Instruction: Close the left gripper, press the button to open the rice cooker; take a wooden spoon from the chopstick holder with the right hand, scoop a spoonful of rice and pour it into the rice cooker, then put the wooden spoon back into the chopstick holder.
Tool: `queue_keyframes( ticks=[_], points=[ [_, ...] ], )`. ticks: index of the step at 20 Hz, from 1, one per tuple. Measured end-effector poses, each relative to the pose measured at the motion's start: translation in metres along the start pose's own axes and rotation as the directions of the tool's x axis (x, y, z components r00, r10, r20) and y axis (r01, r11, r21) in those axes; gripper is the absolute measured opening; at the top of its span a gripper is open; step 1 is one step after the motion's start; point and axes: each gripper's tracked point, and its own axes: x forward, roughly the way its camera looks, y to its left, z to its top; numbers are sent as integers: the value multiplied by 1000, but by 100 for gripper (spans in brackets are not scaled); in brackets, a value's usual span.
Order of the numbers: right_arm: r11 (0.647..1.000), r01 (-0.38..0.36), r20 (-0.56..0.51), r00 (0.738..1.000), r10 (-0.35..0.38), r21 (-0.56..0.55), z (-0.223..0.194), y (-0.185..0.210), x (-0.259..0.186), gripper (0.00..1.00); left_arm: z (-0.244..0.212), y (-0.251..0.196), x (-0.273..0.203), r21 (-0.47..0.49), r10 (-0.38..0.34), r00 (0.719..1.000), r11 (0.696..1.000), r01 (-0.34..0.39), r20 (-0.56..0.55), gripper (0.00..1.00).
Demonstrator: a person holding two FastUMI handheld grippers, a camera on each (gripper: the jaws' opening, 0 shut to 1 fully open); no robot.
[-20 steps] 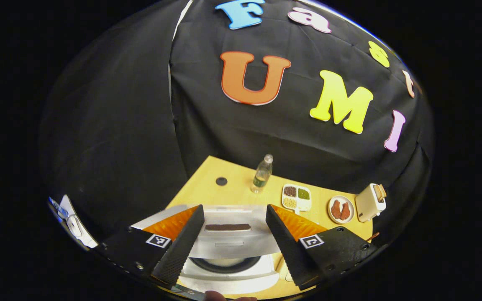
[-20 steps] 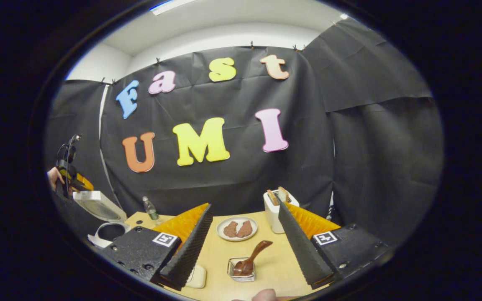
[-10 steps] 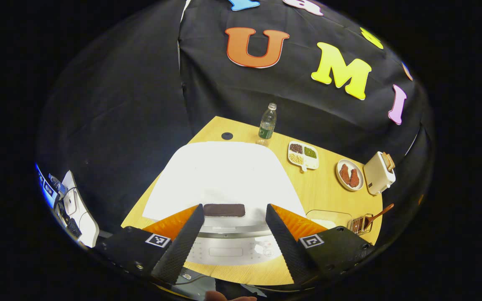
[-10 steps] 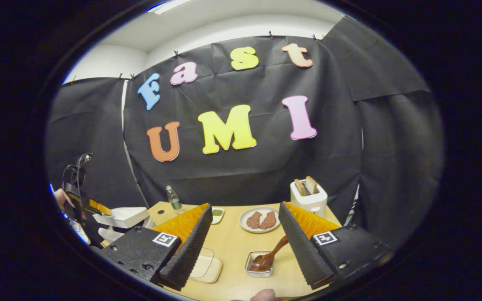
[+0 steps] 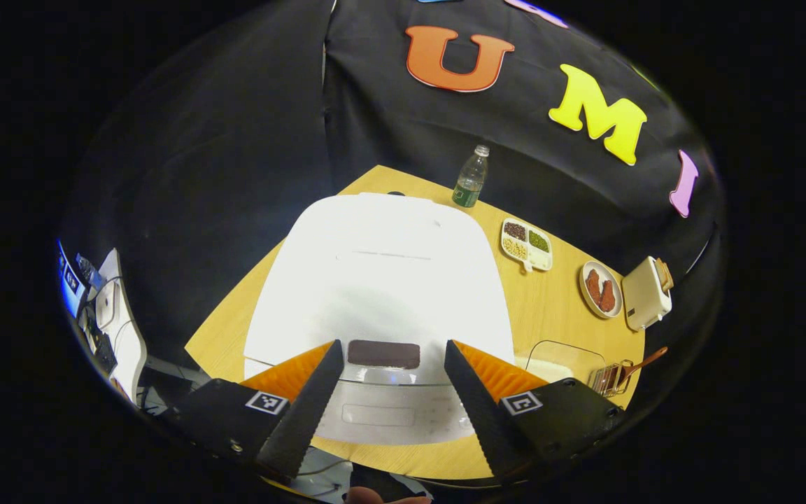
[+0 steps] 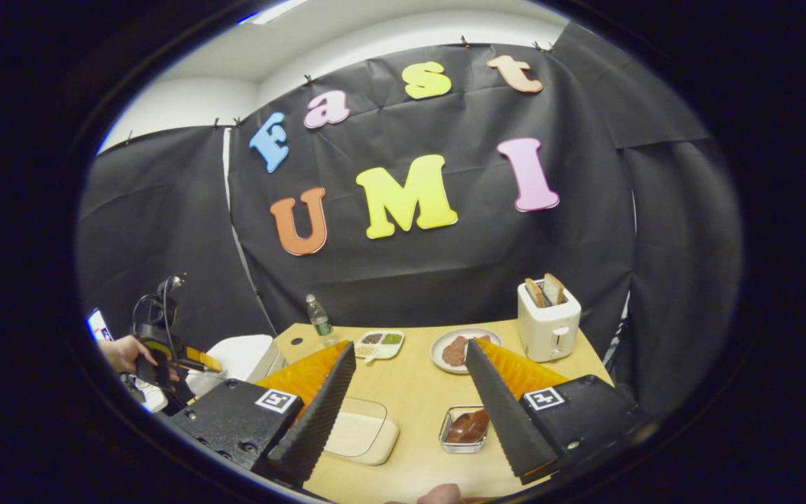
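Observation:
The white rice cooker point(image 5: 382, 280) stands on the wooden table point(image 5: 550, 315) with its lid down. My left gripper point(image 5: 392, 344) hovers open above its front, one finger on each side of the dark panel point(image 5: 383, 354). Right of the cooker lie the clear-lidded rice container point(image 5: 562, 358) and the chopstick holder point(image 5: 609, 378), from which the wooden spoon point(image 5: 644, 359) sticks out. My right gripper point(image 6: 410, 343) is open and holds nothing, above the rice container point(image 6: 361, 434) and the chopstick holder point(image 6: 460, 437), where the wooden spoon point(image 6: 469, 425) lies. A hand holds the left gripper point(image 6: 165, 350) by the rice cooker point(image 6: 235, 353).
Along the back of the table stand a water bottle point(image 6: 318, 319), a compartment dish of beans point(image 6: 379, 340), a plate of brown food point(image 6: 453, 348) and a toaster with bread point(image 6: 548, 322). Black cloth walls close in the table behind and at both sides.
The cooker's lid went from raised to fully down. My left gripper pulled back and up from it. My right gripper drew back; the spoon's handle sank lower in the holder.

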Motion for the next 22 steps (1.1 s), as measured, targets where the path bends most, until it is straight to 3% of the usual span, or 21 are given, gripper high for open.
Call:
queue_keyframes(
  ticks=[2, 4, 5, 6, 7, 10, 11, 14, 17, 22],
  points=[
    [1000, 0, -1, 1000, 0, 9, -1, 4, -1, 96, -1, 0, 3, 11, 7, 1000, 1000, -7, -1, 96],
    [1000, 0, -8, 1000, 0, 13, -5, 8, -1, 100, -5, 8, 6, 41, 51, 999, 998, -50, -12, 100],
    [1000, 2, -13, 1000, -1, 15, -7, 9, -1, 95, -5, 10, 3, 46, 66, 998, 997, -66, -3, 96],
    [1000, 2, -17, 1000, -2, 20, -10, 11, -1, 100, -2, 9, 4, 53, 65, 998, 996, -65, 2, 97],
    [1000, 2, -20, 1000, -2, 27, -13, 14, -2, 96, -4, 9, 3, 51, 63, 998, 997, -63, 2, 98],
    [998, 2, -44, 999, 1, 55, -29, 21, 0, 100, -5, 4, 10, 96, 54, 998, 994, -58, 40, 99],
    [998, -6, -62, 998, 10, 67, -36, 25, 0, 95, -3, 1, 11, 101, 50, 997, 993, -55, 55, 98],
    [997, -32, -95, 995, 39, 71, -48, 35, 0, 100, -3, 0, 11, 102, 42, 996, 993, -51, 85, 100],
    [997, -47, -74, 996, 51, 58, -36, 43, -3, 100, 8, 2, 12, 120, 31, 984, 991, -53, 177, 98],
    [1000, -8, -22, 1000, 8, 18, -22, 53, -23, 100, 7, 2, 4, 76, 18, 984, 997, -32, 178, 98]
  ],
)
